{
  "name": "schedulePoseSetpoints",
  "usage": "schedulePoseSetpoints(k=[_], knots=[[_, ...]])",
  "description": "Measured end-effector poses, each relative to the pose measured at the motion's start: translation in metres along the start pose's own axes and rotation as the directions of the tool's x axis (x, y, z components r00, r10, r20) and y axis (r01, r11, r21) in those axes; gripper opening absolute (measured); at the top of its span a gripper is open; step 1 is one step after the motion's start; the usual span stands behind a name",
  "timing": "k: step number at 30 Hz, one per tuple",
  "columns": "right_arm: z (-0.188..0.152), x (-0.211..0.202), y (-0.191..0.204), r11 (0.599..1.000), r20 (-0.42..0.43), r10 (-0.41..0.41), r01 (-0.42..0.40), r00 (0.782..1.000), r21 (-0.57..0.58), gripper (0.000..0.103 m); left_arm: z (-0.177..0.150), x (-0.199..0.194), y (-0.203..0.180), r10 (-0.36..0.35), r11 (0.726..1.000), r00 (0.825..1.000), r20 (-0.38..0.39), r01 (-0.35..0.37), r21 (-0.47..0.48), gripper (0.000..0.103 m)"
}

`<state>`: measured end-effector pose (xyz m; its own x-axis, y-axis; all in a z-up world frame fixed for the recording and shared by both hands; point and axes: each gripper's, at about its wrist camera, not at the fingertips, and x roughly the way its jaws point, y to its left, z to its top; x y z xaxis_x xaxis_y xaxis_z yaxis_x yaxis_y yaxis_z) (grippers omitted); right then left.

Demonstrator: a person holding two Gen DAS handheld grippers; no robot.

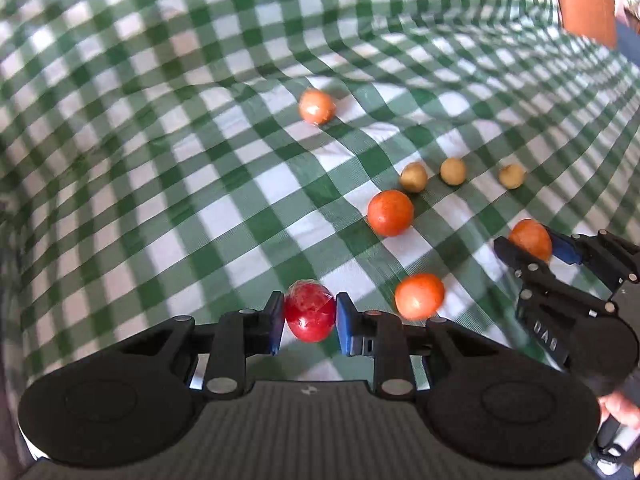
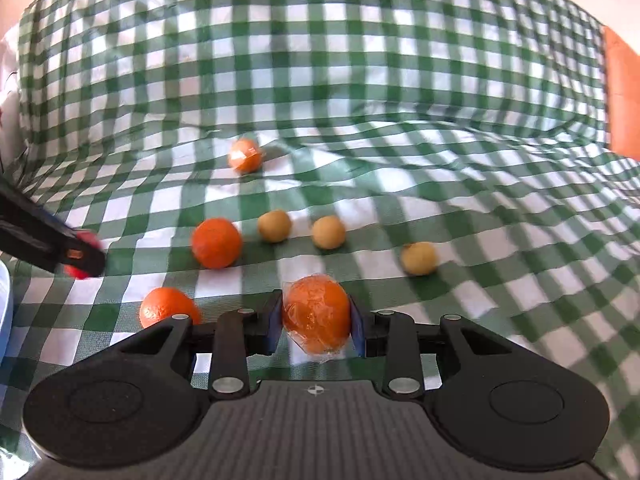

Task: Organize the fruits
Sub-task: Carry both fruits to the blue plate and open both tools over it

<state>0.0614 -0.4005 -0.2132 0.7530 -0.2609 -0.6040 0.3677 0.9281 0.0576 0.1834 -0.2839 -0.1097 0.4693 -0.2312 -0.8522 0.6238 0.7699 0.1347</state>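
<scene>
The left gripper point(image 1: 310, 317) clasps a red fruit point(image 1: 310, 312); the right gripper point(image 2: 316, 318) clasps a wrapped orange point(image 2: 316, 317). Both fruits sit low over the checked cloth point(image 2: 360, 80), near three more oranges and three tan fruits.

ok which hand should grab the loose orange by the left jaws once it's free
Left, probably. The loose orange lies just beside the left gripper, which holds the red fruit. The right gripper, shut on a wrapped orange, would have to reach back.
</scene>
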Motion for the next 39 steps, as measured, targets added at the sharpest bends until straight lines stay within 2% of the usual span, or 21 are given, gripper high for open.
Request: schedulePoseSetpoints(k=[4,10,14,17,21,24,26,33,39], knots=[[0.011,-0.042,0.000,1.000,0.024,-0.003,0.003,1.000,0.002,0.035,-0.024,-0.057,0.014,0.018,0.999,1.000,0.004,-0.018,-0.037,0.030],[0.019,-0.138,0.018,0.992,0.078,0.122,-0.119,0.989,-0.046,0.035,-0.086,-0.138,0.034,0.077,0.992,0.997,-0.019,-0.078,-0.095,0.030],[0.021,-0.195,0.044,0.971,0.095,0.231,-0.223,0.968,-0.084,0.035,-0.130,-0.183,0.048,0.139,0.981,0.990,-0.012,-0.139,-0.139,0.030],[0.023,-0.225,0.066,0.949,0.076,0.311,-0.305,0.947,-0.083,0.035,-0.160,-0.212,0.056,0.182,0.970,0.983,0.004,-0.179,-0.163,0.030],[0.024,-0.259,0.097,0.910,0.032,0.411,-0.409,0.911,-0.063,0.035,-0.193,-0.244,0.066,0.195,0.960,0.981,0.026,-0.185,-0.213,0.030],[0.020,-0.280,0.122,0.880,-0.002,0.470,-0.469,0.882,-0.072,0.035,-0.213,-0.261,0.071,0.201,0.950,0.979,0.032,-0.187,-0.249,0.030],[0.017,-0.292,0.137,0.866,-0.019,0.491,-0.490,0.871,-0.099,0.035,-0.226,-0.270,0.075,0.206,0.944,0.978,0.035,-0.189,-0.269,0.030],[-0.004,-0.332,0.166,0.849,-0.040,0.488,-0.485,0.872,-0.210,0.035,-0.254,-0.283,0.079,0.193,0.936,0.980,0.042,-0.171,-0.308,0.030],[-0.009,-0.341,0.173,0.848,-0.041,0.473,-0.467,0.880,-0.250,0.035,-0.258,-0.286,0.084,0.184,0.930,0.981,0.059,-0.154,-0.333,0.030]])
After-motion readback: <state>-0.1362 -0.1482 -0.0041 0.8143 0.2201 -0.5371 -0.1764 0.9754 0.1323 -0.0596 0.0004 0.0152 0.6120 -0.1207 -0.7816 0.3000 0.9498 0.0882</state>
